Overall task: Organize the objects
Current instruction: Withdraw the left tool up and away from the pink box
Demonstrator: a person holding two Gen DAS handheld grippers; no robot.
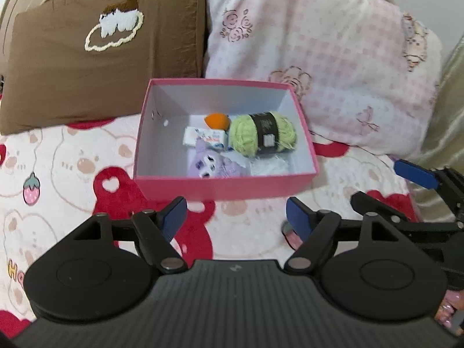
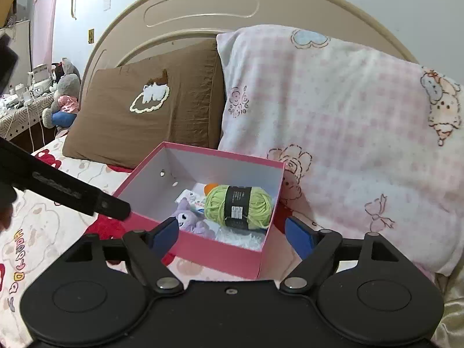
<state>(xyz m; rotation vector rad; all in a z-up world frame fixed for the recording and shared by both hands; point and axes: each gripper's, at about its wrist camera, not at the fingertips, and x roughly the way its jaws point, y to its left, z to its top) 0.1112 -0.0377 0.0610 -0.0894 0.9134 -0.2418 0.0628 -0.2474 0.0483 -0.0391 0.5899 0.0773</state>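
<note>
On the bed, using the pink box (image 1: 226,187) as landmark: behind it we see a pink checked pillow (image 1: 333,58) to the right and a brown pillow (image 1: 95,66) to the left, both against the beige headboard (image 2: 203,8). Box sits open on the bear-print blanket (image 1: 66,168). Inside the box, right half: green yarn skein (image 1: 262,136), purple plush toy (image 1: 208,165) at the near wall, white packet (image 1: 204,137) behind it, small orange ball (image 1: 217,121) farthest back. Our left gripper (image 1: 235,217) is short of the box's near wall, jaws wide, nothing between them. Our right gripper (image 2: 232,235) frames the box's near corner, jaws wide, empty.
</note>
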